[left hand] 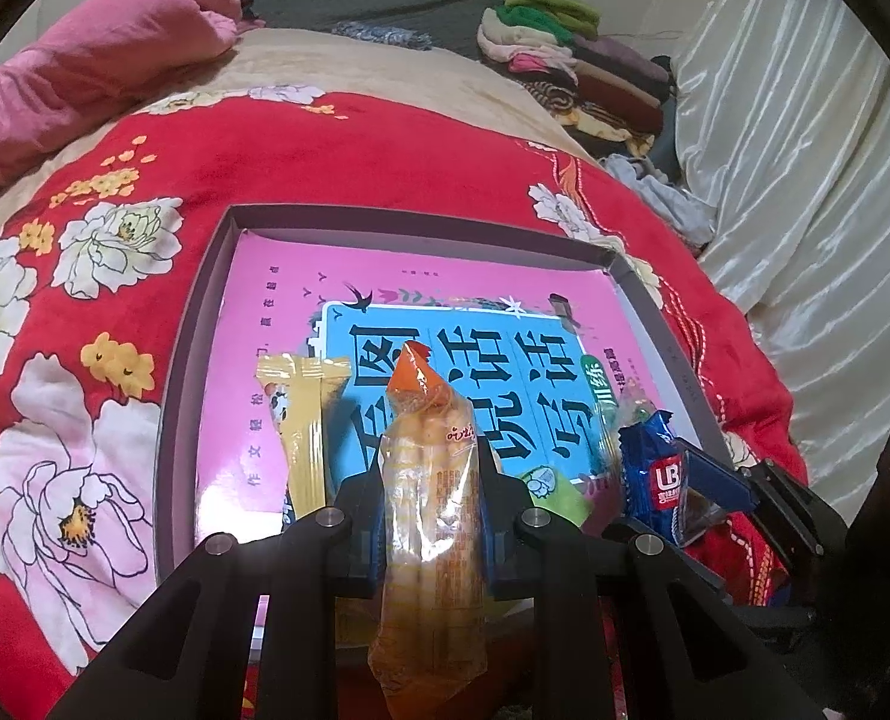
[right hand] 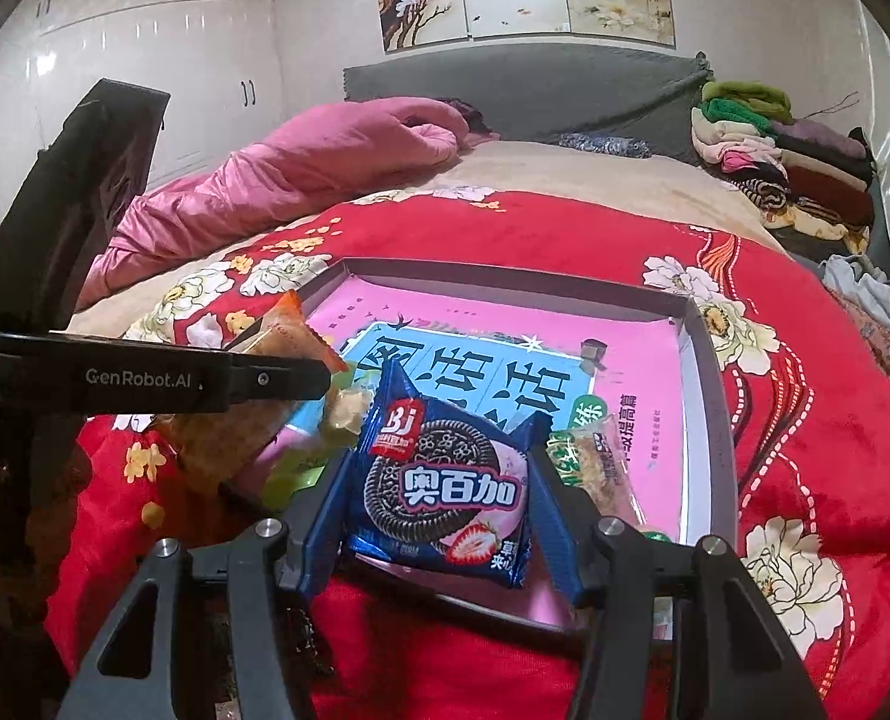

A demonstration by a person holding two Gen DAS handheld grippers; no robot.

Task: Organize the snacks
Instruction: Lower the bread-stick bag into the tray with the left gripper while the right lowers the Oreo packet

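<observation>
A: Left wrist view: we hold the left gripper [left hand: 426, 480] nearly closed, jaws clamped on an orange snack pack [left hand: 429, 498] above the tray [left hand: 198, 312] on the bed [left hand: 324, 150].

B: Right wrist view: our right gripper [right hand: 438, 480] stands partly open, jaws pressing a blue cookie pack [right hand: 445, 480] at the tray's near edge.

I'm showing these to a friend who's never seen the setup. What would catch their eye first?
The left tongs grip an orange snack packet, and the right tongs hold a blue cookie packet. Both hang over the near edge of a shallow box with a pink book, set on a red flowered blanket.
</observation>
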